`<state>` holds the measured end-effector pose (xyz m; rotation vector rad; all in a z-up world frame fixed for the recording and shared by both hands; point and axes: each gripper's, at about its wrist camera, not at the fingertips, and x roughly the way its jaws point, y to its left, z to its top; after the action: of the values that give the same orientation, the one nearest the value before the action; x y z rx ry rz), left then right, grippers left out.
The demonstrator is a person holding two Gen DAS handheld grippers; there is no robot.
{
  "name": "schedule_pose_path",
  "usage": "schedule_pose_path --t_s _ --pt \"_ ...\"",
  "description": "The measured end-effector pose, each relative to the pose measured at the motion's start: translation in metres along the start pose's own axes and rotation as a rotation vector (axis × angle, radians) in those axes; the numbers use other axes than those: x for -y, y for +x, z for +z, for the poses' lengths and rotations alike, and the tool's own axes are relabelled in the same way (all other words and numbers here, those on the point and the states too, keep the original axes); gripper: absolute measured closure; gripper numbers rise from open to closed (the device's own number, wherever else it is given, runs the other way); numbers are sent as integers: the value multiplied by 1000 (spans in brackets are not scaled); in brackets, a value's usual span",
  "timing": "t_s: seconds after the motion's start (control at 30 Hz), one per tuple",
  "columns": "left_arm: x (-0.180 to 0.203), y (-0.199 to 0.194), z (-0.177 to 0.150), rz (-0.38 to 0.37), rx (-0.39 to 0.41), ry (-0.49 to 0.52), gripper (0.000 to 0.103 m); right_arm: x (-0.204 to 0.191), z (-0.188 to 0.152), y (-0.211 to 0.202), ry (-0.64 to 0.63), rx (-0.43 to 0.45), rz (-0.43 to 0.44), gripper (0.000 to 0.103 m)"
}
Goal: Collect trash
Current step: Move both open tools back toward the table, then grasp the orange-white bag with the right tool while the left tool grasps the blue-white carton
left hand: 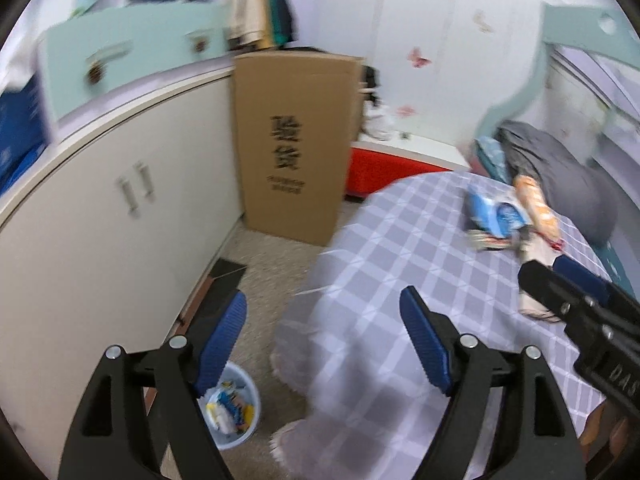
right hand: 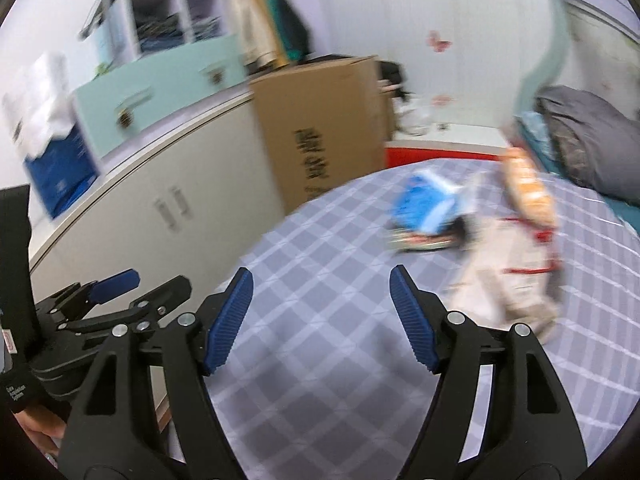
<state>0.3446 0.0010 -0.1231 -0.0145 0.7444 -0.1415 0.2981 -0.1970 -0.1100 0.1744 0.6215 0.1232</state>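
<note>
Trash lies in a loose pile on the checked bedsheet [left hand: 400,248]: a blue packet [left hand: 494,212], an orange snack bag [left hand: 536,204] and a pale wrapper with red trim [right hand: 516,272]. The same blue packet [right hand: 424,202] and orange bag [right hand: 528,188] show blurred in the right wrist view. A light blue trash bin [left hand: 236,408] with wrappers in it stands on the floor below my left gripper [left hand: 324,336]. My left gripper is open and empty over the bed's edge. My right gripper [right hand: 322,312] is open and empty over the sheet, short of the pile.
A tall cardboard box [left hand: 296,140] stands against a white cabinet [left hand: 100,220] left of the bed. A grey pillow [left hand: 560,176] lies at the head of the bed. A red-fronted low bench [left hand: 384,168] stands by the far wall.
</note>
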Motion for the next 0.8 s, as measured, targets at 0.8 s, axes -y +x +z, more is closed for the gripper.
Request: schedule_pose_path --t_s 0.8 --pt "223 133 74 -134 -138 280 45 233 45 36 246 -30 -179 31"
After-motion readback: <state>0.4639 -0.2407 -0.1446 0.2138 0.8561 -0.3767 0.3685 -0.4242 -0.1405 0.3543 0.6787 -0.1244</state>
